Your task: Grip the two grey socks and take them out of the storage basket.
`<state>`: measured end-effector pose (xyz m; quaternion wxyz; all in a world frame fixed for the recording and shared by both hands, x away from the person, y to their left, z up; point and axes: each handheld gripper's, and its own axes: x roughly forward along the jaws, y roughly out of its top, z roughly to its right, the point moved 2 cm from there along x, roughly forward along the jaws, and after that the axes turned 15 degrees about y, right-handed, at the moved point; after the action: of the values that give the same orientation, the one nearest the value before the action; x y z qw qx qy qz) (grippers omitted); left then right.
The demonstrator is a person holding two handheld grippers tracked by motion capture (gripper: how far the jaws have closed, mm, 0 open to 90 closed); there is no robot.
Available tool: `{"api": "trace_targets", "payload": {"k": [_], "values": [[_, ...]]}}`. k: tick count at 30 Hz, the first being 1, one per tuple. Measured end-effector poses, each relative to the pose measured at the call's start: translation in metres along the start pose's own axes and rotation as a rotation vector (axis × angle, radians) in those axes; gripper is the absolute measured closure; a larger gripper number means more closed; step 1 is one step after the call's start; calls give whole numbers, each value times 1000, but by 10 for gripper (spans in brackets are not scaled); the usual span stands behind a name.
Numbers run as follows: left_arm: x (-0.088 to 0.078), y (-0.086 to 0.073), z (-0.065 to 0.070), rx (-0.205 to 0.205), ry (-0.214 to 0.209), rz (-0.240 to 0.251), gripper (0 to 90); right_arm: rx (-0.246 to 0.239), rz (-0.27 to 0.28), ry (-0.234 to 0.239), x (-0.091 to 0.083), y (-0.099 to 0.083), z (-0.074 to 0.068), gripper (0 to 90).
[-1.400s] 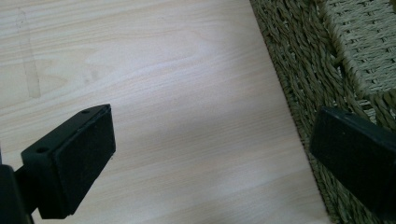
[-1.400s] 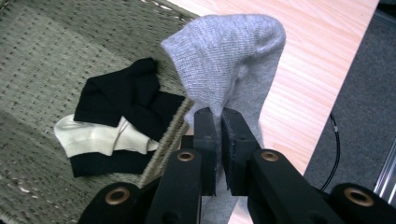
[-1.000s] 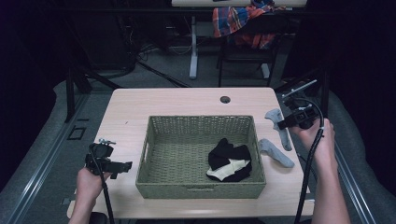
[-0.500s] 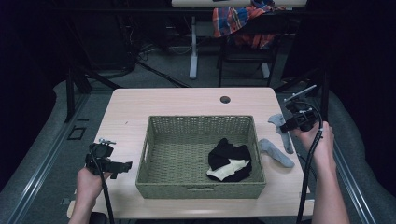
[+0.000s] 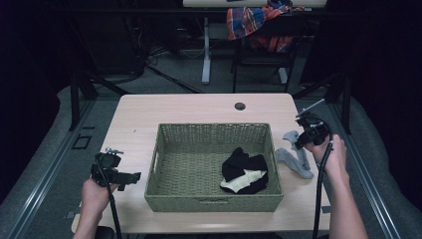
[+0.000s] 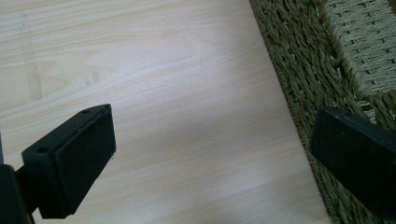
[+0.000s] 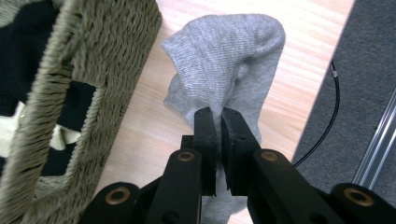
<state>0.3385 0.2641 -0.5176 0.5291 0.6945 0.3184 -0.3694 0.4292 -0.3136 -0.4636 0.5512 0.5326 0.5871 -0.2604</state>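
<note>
Right gripper view: right gripper (image 7: 217,122) clamps grey sock (image 7: 229,60) beside wicker basket (image 7: 74,93). Left gripper (image 6: 210,154) jaws wide, nothing between them.

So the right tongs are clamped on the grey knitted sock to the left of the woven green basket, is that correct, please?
Not quite: the right tongs are clamped on the grey knitted sock, but it lies to the right of the woven green basket, as the high view shows.
</note>
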Motion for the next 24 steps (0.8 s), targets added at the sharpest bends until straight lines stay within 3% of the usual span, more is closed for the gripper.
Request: {"api": "trace_targets", "payload": {"k": [9, 14, 20, 24], "values": [[0, 0, 0, -3, -3, 6, 7, 4, -66, 14, 30, 0, 9, 861], [0, 0, 0, -4, -4, 5, 7, 16, -75, 52, 47, -2, 15, 861], [0, 0, 0, -2, -4, 3, 8, 27, -100, 39, 72, -5, 19, 861], [0, 0, 0, -4, -4, 1, 8, 28, -106, 43, 78, -4, 21, 856]]}}
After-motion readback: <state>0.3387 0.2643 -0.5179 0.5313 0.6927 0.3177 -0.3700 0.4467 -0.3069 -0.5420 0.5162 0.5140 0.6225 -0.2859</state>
